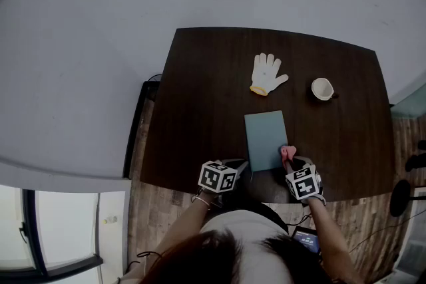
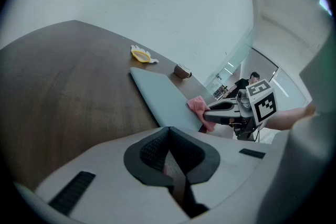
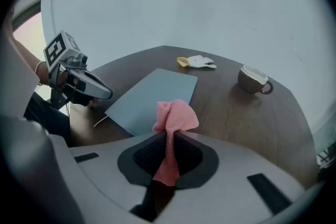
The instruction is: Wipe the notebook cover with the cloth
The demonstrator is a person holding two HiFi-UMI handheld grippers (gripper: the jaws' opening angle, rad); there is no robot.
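Right gripper (image 1: 290,160), seen from the head camera, is clamped on a pink cloth (image 1: 287,153) at the near right corner of a teal notebook (image 1: 265,140). The notebook lies flat on a dark wooden table (image 1: 200,90). Its long axis runs from the person's side toward the far edge, with its near short end close to the table's front edge. Left gripper (image 1: 243,166) hovers just beside the notebook's near left corner. A white glove (image 1: 268,74) with a yellow cuff lies beyond the notebook, and a cup (image 1: 323,88) stands to the glove's right, well apart from the notebook.

Seen from the left gripper view, that gripper's dark pads meet at their tips with nothing visible between them. The notebook stretches away on a diagonal toward the glove and cup. The right gripper reaches in from the right, with the bunched cloth resting against the notebook's edge.

Seen from the right gripper view, the jaws are closed on the cloth. One strip hangs down between the pads and a bunch pokes out past their tips, above the near end of the notebook. The notebook's far short end points toward the glove, and the cup stands off to its right. The left gripper shows at the left, its tip low beside the notebook's near corner. Whether it touches the cover cannot be told.
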